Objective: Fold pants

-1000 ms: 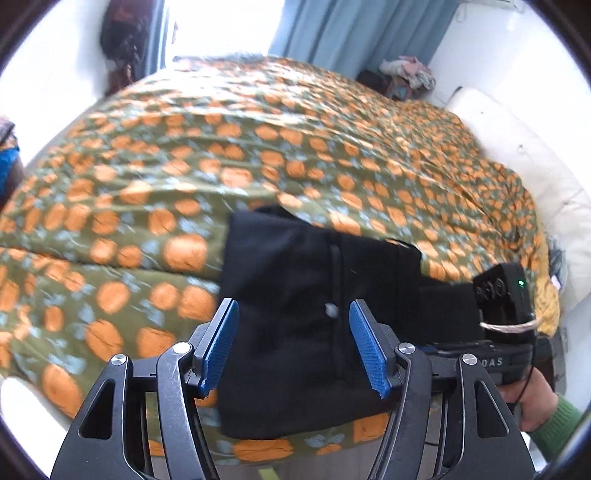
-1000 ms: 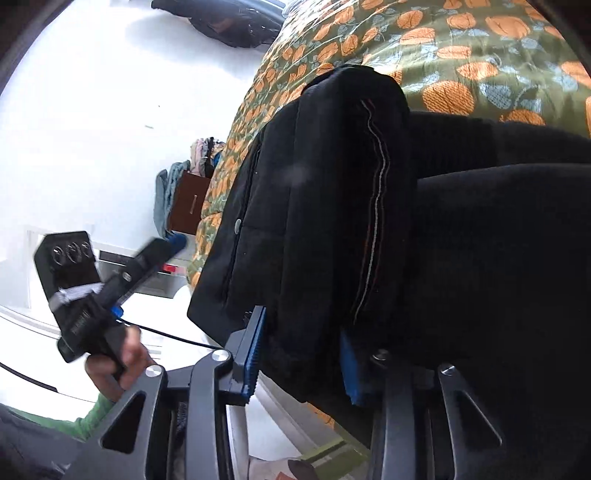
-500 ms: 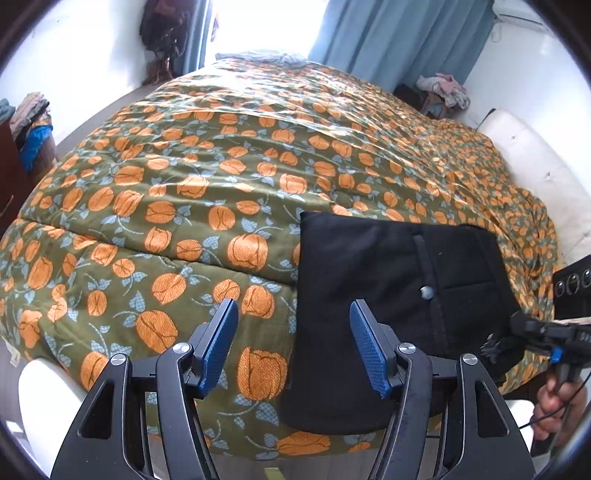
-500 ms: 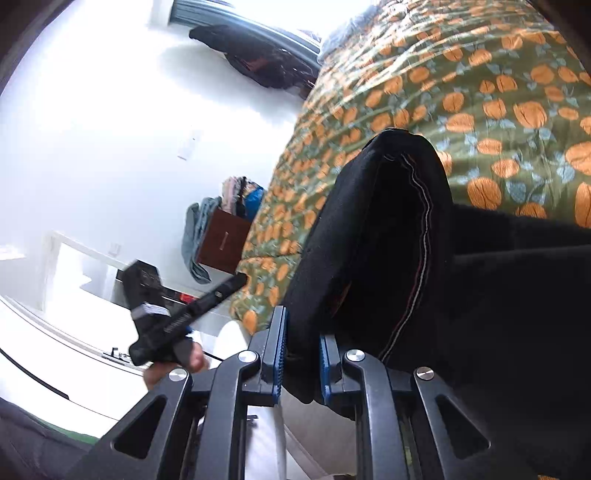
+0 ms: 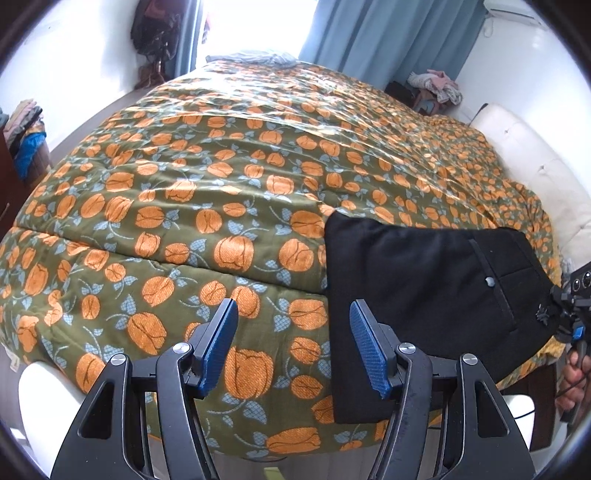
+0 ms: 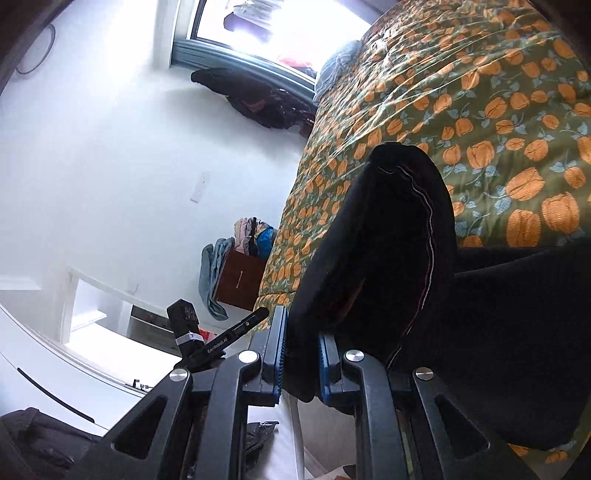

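The black pants lie folded on the near right part of the pumpkin-print bedspread. My left gripper is open and empty, held to the left of the pants above the bed's near edge. My right gripper is shut on a thick bunched edge of the pants, which rises as a raised fold in front of its camera. The right gripper also shows at the far right edge of the left wrist view, at the pants' right corner.
A white headboard or cushion lines the bed's right side. A brown nightstand with piled clothes stands by the bed's far corner. Blue curtains and a bright window lie beyond the bed. The left gripper's body shows in the right wrist view.
My left gripper has drawn back and swung left off the pants, still open. My right gripper has closed from open onto the pants' edge and holds it.
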The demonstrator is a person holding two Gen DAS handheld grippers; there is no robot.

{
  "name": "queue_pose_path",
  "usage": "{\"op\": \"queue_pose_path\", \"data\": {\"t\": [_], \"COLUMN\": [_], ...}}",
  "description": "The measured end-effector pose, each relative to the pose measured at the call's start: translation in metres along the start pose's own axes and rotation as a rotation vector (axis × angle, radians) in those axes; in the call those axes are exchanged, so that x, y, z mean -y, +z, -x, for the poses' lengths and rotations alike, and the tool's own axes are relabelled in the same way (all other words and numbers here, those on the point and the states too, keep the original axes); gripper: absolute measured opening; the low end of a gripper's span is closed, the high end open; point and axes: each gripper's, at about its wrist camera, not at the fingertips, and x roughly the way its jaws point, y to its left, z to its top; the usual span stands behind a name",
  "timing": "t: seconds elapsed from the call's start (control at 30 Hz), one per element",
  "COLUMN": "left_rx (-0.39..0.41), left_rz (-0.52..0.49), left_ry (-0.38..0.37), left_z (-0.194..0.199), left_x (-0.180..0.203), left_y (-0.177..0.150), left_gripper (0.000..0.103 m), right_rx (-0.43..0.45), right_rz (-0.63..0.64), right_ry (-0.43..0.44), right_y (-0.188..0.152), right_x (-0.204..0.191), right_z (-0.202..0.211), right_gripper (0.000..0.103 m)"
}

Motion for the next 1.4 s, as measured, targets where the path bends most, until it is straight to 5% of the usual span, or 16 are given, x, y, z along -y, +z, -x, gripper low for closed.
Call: {"op": "queue_pose_path", "data": {"t": [0.23,0.47,0.67,0.7,0.8,0.93,1.13,1.33,1.4], "left_rx": [-0.016,-0.037,-0.074,-0.078,-0.066,-0.055,-0.116,-0.244,-0.231], "left_rz": [-0.021,-0.081,-0.209,-0.235,-0.322,-0.393,-0.472,-0.494,-0.506], "left_ry": [-0.017,-0.050,-0.076,-0.077,-0.083,-0.088,-0.084,-0.027,-0.019], "left_z": [-0.004,-0.008,-0.020,-0.021,-0.019,-0.023,-0.050,-0.090,-0.087], "left_x": [0.010,0.034,0.077,0.084,0.108,0.130,0.161,0.162,0.162], "left_y": [-0.002,-0.007,-0.019,-0.021,-0.028,-0.033,-0.046,-0.066,-0.068], "left_gripper": [0.065,0.065,0.067,0.067,0.075,0.079,0.079,0.080,0.080], "right_rx": [0.025,0.061,0.049,0.051,0.069,0.134,0.157,-0.031,0.015], "right_rz": [-0.052,-0.141,-0.240,-0.247,-0.249,-0.039,0.226,0.040,0.029], "right_ry": [-0.077,-0.057,-0.312,-0.331,-0.426,-0.581,-0.536,-0.678,-0.648], "right_y": [-0.004,-0.027,-0.061,-0.064,-0.064,-0.037,0.003,-0.001,-0.006], "right_x": [0.041,0.079,0.166,0.172,0.163,0.104,0.052,0.131,0.132], "right_z": [0.049,0.076,0.083,0.083,0.091,0.102,0.058,0.003,0.015], "right_gripper": [0.015,0.015,0.015,0.019,0.063,0.064,0.080,0.081,0.080]}}
